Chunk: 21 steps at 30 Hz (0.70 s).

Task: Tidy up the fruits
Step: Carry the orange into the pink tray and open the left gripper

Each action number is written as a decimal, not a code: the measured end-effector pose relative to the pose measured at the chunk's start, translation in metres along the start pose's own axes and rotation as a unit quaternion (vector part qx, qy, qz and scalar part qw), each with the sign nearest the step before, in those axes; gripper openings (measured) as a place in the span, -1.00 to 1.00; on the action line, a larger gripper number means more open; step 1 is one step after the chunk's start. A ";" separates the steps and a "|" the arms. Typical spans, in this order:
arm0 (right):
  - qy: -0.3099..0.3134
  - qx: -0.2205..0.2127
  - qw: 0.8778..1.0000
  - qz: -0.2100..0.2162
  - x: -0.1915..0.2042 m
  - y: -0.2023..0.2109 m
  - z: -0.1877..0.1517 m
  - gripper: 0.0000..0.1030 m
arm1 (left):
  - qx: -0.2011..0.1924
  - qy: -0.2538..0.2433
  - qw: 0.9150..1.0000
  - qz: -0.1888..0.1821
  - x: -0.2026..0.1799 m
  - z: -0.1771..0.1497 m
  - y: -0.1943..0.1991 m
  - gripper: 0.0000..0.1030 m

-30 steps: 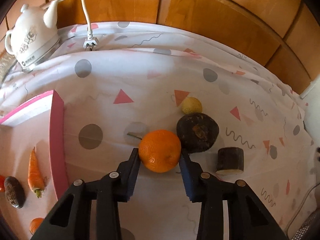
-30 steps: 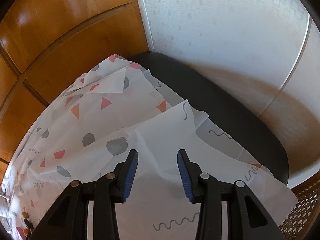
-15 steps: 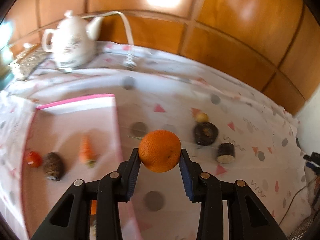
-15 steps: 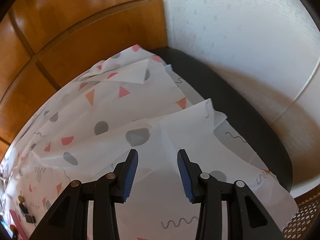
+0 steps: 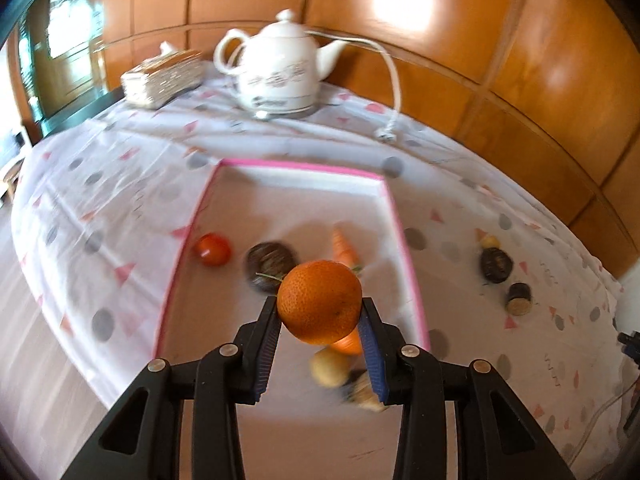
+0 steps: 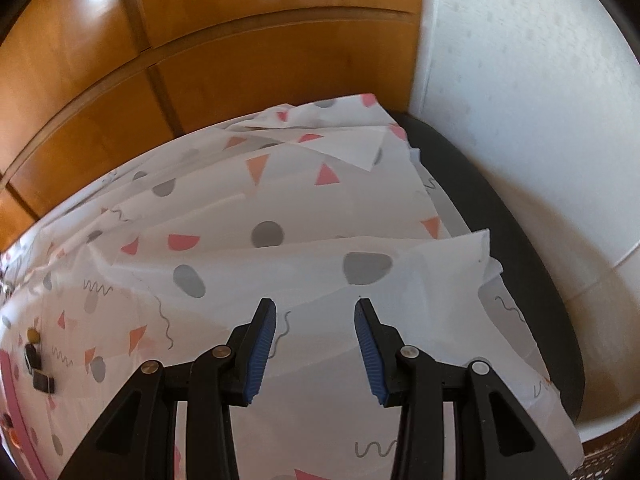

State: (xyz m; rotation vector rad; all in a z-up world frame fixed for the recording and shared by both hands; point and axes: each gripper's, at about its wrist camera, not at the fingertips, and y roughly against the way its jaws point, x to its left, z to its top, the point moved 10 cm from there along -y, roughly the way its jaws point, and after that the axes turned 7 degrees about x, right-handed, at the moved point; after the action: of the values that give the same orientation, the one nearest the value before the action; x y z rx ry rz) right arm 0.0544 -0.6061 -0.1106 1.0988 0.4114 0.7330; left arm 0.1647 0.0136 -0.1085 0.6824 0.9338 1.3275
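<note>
My left gripper (image 5: 320, 308) is shut on an orange (image 5: 319, 302) and holds it in the air above the pink-rimmed white tray (image 5: 300, 168). In the tray lie a red tomato (image 5: 213, 249), a dark round fruit (image 5: 269, 261), a carrot (image 5: 343, 246), a second orange (image 5: 349, 345), a yellowish fruit (image 5: 330, 367) and a brownish item (image 5: 362, 394) partly hidden by my finger. On the cloth to the right lie a small yellow fruit (image 5: 490, 242), a dark round fruit (image 5: 496, 265) and a dark cut cylinder (image 5: 519, 298). My right gripper (image 6: 316, 320) is open and empty above the cloth.
A white kettle (image 5: 280, 72) with its cord and plug (image 5: 387, 134) stands at the back by the wooden wall. A woven tissue box (image 5: 162, 78) sits left of it. The right wrist view shows folded tablecloth (image 6: 280, 208), a black table edge (image 6: 520, 264) and a white wall.
My left gripper has carried the orange up and leftward, from beside the tray to over its inside. My right gripper has turned slightly left and stayed open.
</note>
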 end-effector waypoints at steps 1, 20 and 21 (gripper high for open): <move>0.003 -0.001 1.000 0.001 0.001 0.000 0.000 -0.20 | 0.002 0.005 1.000 0.002 0.005 -0.003 0.000 -0.24; 0.025 -0.002 1.000 -0.013 0.011 0.000 -0.007 -0.20 | 0.023 0.047 0.998 0.023 0.051 -0.044 -0.004 -0.23; 0.028 -0.003 1.000 -0.013 0.012 0.000 -0.007 -0.20 | 0.022 0.046 0.998 0.024 0.052 -0.045 -0.004 -0.23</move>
State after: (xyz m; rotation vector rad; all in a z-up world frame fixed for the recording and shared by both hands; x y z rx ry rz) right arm 0.0584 -0.5926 -0.1128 1.0671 0.4695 0.7429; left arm 0.1270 0.0602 -0.1428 0.6860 1.0278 1.3948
